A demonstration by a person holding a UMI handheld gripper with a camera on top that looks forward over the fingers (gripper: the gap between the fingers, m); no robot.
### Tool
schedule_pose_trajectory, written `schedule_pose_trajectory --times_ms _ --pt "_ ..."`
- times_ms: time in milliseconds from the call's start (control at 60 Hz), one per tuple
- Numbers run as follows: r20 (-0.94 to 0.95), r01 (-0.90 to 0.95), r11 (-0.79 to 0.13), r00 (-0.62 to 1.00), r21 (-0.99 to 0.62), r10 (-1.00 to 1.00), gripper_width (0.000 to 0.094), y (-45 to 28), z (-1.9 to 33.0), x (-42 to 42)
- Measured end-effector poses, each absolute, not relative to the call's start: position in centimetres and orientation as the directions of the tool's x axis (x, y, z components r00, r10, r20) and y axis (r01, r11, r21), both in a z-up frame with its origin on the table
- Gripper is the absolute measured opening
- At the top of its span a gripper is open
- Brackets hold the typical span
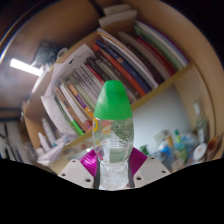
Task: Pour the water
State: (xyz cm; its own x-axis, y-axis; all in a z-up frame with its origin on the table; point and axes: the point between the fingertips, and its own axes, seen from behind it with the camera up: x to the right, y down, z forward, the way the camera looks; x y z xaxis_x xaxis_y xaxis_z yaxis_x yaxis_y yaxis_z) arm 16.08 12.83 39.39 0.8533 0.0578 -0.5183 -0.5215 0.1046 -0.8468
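Gripper up in the air w/ a clear plastic bottle pinched between its fingers, magenta pads pressing on both sides of the bottle's lower body. Bottle stands upright, green cap on top, looks like water inside but level can't be told. View is tilted. Behind the bottle: a wooden bookshelf crammed w/ books, leaning rows. Ceiling light glowing off to one side. Cluttered desk stuff beyond the fingers, too blurry to name
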Motion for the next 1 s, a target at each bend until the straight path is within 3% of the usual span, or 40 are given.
schedule_pose_trajectory --times_ms 67,217,350,550,650,850,950,1000 --pt "-0.347 -0.336 0.128 0.934 -0.933 -0.082 0.0401 12.6 37.3 21.2" --pt "-0.132 -0.14 -0.011 0.955 -0.99 -0.267 0.0408 12.6 25.6 28.7" --pt "-0.031 -0.078 -0.155 0.958 -0.985 -0.285 0.0417 12.6 16.4 30.1" --pt "-0.015 -0.092 -0.243 0.953 -0.966 -0.302 0.0471 12.3 8.0 31.0" --pt "0.002 -0.049 -0.164 0.955 -0.985 -0.296 0.0465 12.3 8.5 30.9" --pt "-0.001 -0.055 -0.167 0.951 -0.984 -0.31 0.0487 12.4 8.5 31.0" --pt "-0.004 -0.079 -0.225 0.949 -0.971 -0.315 0.0573 12.1 7.8 31.1" --pt "-0.031 -0.123 -0.282 0.95 -0.951 -0.31 0.0687 11.6 6.6 30.7"
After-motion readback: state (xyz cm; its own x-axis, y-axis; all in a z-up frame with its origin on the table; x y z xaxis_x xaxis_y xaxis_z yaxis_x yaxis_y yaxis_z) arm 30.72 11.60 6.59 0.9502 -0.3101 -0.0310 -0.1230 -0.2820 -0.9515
